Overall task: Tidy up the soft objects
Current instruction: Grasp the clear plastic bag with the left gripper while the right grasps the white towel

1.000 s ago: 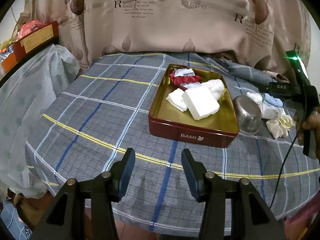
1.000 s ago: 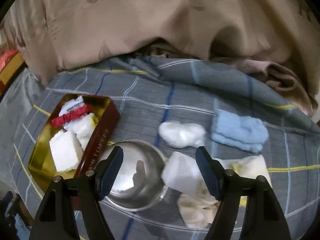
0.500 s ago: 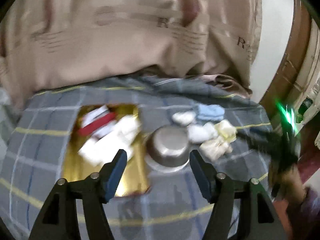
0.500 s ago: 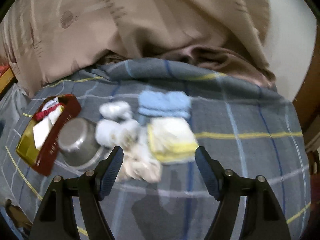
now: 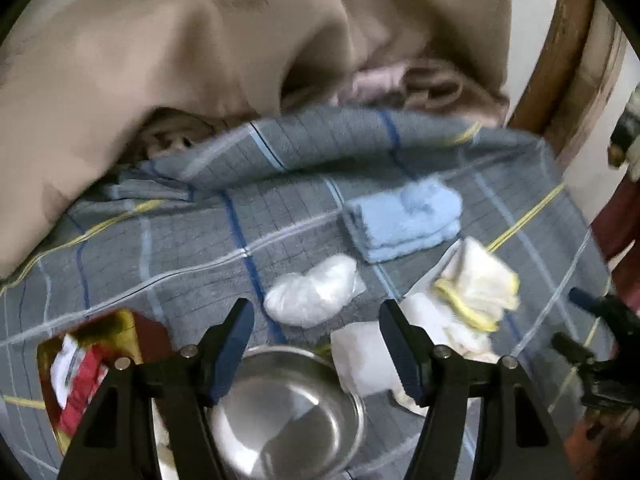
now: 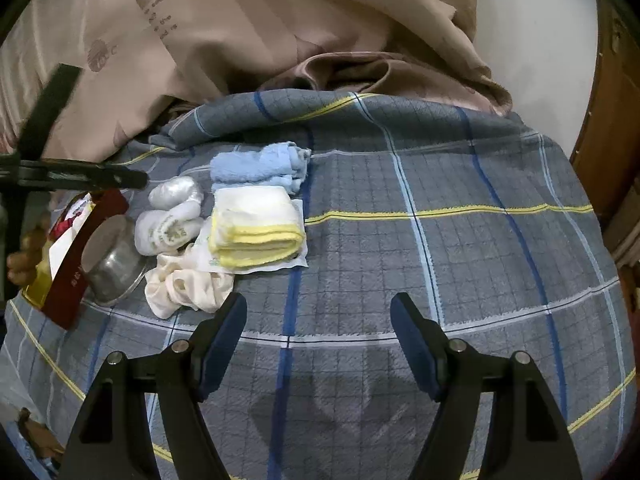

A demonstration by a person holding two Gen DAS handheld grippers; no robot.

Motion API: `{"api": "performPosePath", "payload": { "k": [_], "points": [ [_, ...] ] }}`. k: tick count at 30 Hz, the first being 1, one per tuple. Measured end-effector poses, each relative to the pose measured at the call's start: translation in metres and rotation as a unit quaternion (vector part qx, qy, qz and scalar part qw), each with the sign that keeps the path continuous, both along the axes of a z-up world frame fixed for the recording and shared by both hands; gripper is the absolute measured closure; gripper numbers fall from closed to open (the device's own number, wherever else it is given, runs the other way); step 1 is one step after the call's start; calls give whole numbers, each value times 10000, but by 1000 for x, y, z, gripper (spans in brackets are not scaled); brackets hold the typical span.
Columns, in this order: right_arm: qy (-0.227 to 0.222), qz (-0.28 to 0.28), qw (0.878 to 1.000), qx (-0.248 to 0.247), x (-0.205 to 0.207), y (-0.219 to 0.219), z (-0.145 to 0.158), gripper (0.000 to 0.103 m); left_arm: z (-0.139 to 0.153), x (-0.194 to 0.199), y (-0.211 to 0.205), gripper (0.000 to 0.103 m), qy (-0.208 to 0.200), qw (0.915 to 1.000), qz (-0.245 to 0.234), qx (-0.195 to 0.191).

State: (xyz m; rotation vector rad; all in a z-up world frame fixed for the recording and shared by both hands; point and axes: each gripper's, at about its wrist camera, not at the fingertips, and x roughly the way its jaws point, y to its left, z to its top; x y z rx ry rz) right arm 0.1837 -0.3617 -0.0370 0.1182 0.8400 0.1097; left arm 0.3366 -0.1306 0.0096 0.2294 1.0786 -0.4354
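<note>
Five soft, light cloth pieces; pinch the folded yellow-trimmed white towel (image 6: 256,228) at its thick fold. Left tongs (image 5: 316,330) and right tongs (image 6: 318,322) both released, empty.

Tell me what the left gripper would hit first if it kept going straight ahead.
Probably the white plastic-wrapped bundle, lying just beyond the open left gripper past the steel bowl; depth is unclear.

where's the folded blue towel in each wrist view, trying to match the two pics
Left wrist: the blue towel sits right of centre, beyond the open left gripper.
Right wrist: the same towel is upper left of centre, far from the open right gripper.
Shared landmark: the steel bowl, nearer the camera than the towel in both.
</note>
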Motion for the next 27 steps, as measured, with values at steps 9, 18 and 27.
{"api": "performPosePath", "payload": {
  "k": [9, 18, 27],
  "points": [
    [60, -38, 9996, 274, 7, -3, -15, 31, -40, 33, -11, 36, 197, 9978, -347, 524],
    [154, -60, 9990, 410, 13, -3, -28, 31, -68, 48, -5, 65, 536, 9967, -456, 395],
    [157, -52, 9988, 460, 12, -2, -29, 31, -40, 36, 25, 67, 123, 9998, 129, -131]
  ]
}}
